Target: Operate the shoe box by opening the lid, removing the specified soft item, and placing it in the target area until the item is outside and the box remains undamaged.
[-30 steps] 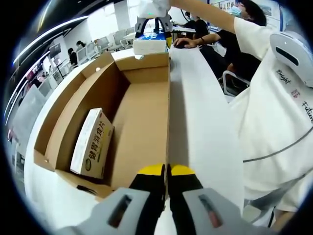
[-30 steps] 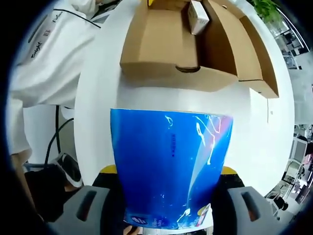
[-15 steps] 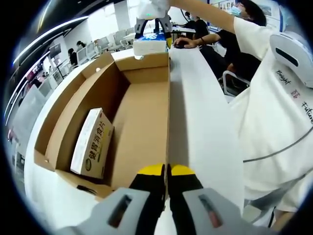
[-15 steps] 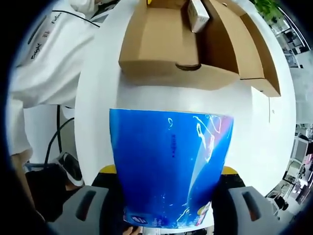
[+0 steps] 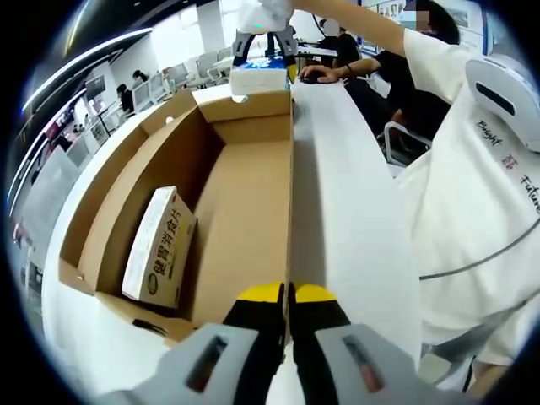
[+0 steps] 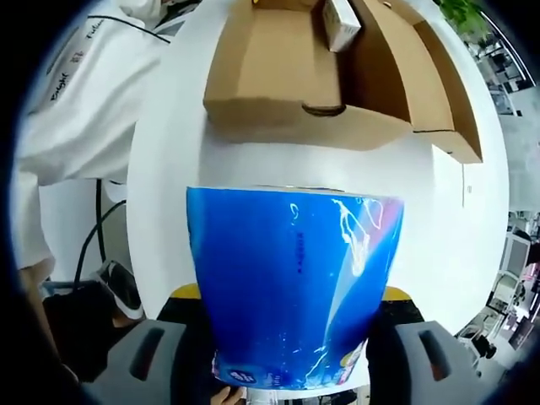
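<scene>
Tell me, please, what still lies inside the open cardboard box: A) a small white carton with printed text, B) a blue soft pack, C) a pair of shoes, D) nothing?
A: a small white carton lies against the box wall, while the blue soft pack sits clamped in the right tongs outside it.

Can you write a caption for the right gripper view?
Right gripper holds a blue tissue pack above the white table.

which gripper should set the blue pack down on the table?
Right. The right gripper already holds the blue pack outside the cardboard box, over bare white table. The left gripper is shut at the box's wall.
</scene>
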The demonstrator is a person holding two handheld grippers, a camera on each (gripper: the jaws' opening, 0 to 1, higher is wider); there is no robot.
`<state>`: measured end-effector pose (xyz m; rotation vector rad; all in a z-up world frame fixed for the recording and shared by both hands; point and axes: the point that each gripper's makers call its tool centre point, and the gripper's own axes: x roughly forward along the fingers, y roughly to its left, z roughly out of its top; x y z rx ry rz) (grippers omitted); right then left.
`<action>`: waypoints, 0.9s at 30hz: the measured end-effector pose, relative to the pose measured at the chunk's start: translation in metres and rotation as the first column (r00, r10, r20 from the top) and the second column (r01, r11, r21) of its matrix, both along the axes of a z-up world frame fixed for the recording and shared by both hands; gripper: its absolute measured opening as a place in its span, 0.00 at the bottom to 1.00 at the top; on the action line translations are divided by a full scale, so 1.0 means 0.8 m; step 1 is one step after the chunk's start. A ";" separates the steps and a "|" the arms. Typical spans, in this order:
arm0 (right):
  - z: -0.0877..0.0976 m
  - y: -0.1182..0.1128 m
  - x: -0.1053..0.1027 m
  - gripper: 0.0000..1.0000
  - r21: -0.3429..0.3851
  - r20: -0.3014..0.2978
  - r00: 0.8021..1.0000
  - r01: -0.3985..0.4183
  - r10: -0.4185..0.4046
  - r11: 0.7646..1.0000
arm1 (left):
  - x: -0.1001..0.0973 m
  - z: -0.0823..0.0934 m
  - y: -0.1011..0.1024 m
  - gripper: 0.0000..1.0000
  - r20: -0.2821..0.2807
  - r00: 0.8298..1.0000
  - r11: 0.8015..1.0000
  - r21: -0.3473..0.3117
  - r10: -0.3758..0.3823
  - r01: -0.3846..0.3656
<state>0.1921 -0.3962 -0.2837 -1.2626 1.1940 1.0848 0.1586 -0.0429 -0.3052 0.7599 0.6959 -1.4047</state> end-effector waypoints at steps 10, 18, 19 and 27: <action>0.001 0.000 -0.002 0.74 0.011 0.004 1.000 -0.013 0.013 1.000 | 0.000 0.000 0.000 0.01 0.002 1.000 1.000 -0.002 0.001 -0.001; 0.001 -0.002 -0.001 0.74 0.008 0.011 0.998 0.067 -0.067 0.998 | 0.000 0.000 0.000 0.02 0.002 1.000 1.000 -0.002 0.002 -0.002; 0.001 -0.002 0.001 0.74 0.007 0.011 0.999 0.048 -0.049 0.999 | 0.000 0.000 0.000 0.02 0.003 1.000 1.000 -0.002 0.001 -0.001; 0.001 -0.002 0.001 0.74 0.007 0.009 0.999 0.039 -0.039 0.999 | 0.000 0.000 0.000 0.02 0.004 1.000 1.000 -0.005 0.001 -0.001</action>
